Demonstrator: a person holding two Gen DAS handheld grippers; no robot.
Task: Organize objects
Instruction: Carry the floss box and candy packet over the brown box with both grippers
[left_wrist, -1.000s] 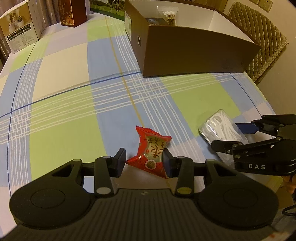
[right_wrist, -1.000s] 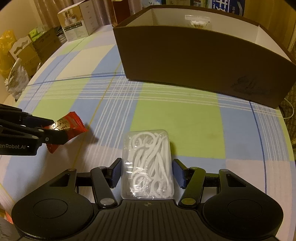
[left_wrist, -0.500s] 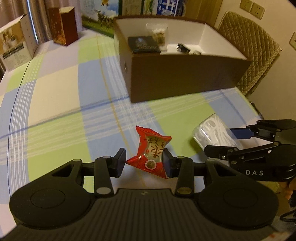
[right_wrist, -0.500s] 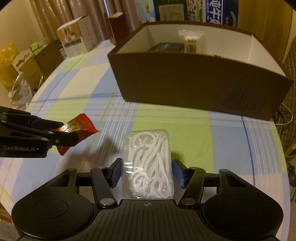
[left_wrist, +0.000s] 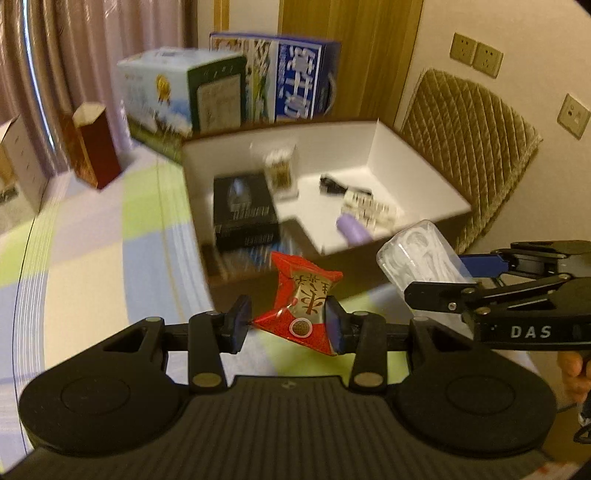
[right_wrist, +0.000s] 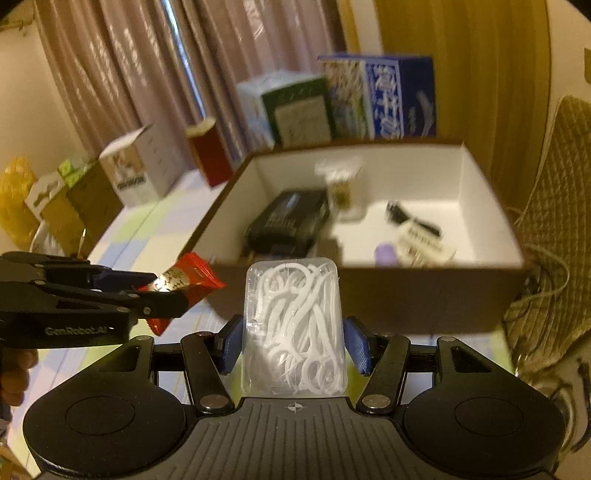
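Floss picks in a clear plastic case (right_wrist: 293, 325), a white tangle showing through the lid, sit pinched between the blue pads of the right tongs (right_wrist: 293, 341), held in the air just short of the brown cardboard box (right_wrist: 424, 295). Beside them the left tongs (left_wrist: 284, 325) are pinched on a red snack packet (left_wrist: 303, 301), crinkled foil with gold lettering, also clear of the checked bench (left_wrist: 92, 258). Both look mid-carry toward the box. Next, I'd say, each must pass over the near wall and let go above bare white floor, avoiding the black carton (left_wrist: 245, 210), purple tube (left_wrist: 352, 230) and cotton-swab pack (left_wrist: 280, 168) already inside.
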